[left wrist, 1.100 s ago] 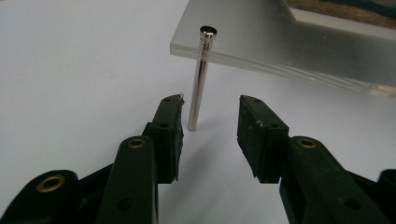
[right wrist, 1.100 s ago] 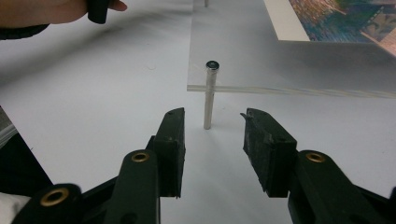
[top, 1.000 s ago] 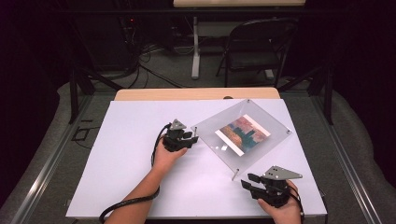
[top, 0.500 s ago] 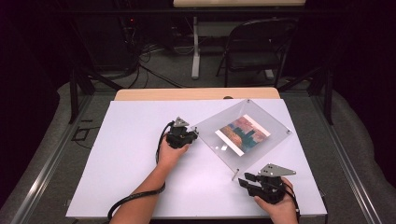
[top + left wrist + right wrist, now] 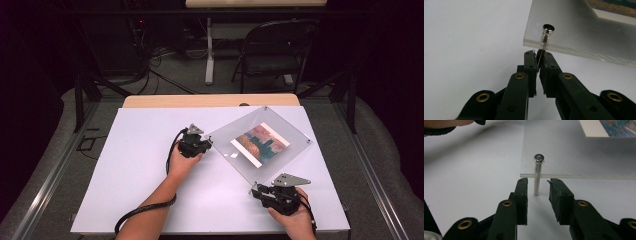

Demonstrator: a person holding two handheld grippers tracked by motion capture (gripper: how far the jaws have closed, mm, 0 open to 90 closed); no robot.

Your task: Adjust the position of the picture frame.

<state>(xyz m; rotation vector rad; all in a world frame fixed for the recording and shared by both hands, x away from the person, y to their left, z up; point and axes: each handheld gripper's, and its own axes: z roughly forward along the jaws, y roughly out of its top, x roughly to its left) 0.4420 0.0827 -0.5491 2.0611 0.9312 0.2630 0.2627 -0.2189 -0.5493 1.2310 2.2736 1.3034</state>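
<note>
A clear frame (image 5: 260, 145) with a picture inside is laid askew on the white table (image 5: 140, 150), toward its right half. At the frame's left corner a metal post (image 5: 544, 37) is pinched by the left gripper (image 5: 200, 146). At the near corner, another post (image 5: 537, 177) is flanked by the spread jaws of the right gripper (image 5: 260, 192), untouched. Bare table is left open all around

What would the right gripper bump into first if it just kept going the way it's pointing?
Probably the metal standoff post at the acrylic frame corner: it stands just ahead of the right gripper, in line with its open jaws.
</note>
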